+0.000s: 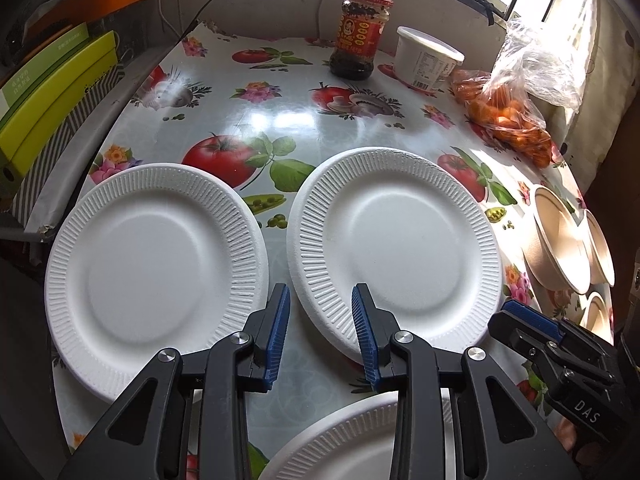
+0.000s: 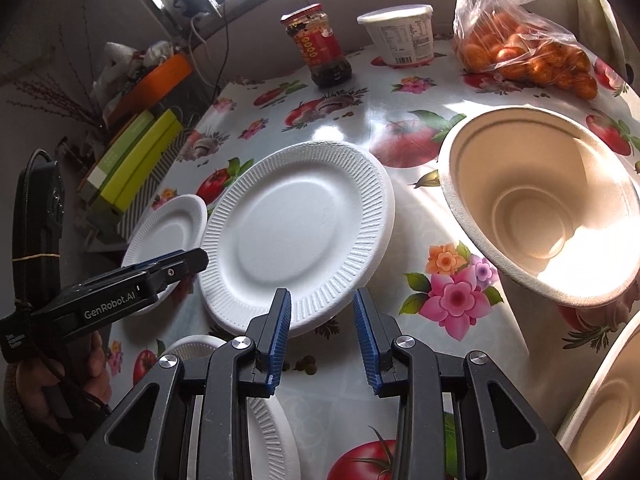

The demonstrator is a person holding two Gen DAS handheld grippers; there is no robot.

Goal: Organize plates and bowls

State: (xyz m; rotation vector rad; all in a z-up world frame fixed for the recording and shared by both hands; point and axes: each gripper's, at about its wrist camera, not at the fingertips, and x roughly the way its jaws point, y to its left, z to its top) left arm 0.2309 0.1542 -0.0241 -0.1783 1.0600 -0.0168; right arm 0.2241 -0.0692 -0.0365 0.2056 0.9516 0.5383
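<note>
Three white foam plates lie on the fruit-print tablecloth: one on the left [image 1: 156, 264], one in the middle [image 1: 394, 248], one at the near edge [image 1: 340, 440]. My left gripper [image 1: 320, 312] hovers open over the gap between the first two, with the middle plate's lower-left rim showing between its blue pads. My right gripper [image 2: 322, 308] is open too, over the near rim of the middle plate [image 2: 296, 232]. Beige paper bowls [image 2: 540, 200] [image 2: 608, 400] stand to its right. The left gripper [image 2: 196, 258] enters from the left, held by a hand [image 2: 92, 360].
At the back stand a red-labelled sauce jar [image 1: 362, 36], a white tub [image 1: 428, 60] and a plastic bag of oranges [image 1: 516, 116]. Green boxes [image 1: 56, 92] are stacked beyond the table's left edge. A wall and window run behind the table.
</note>
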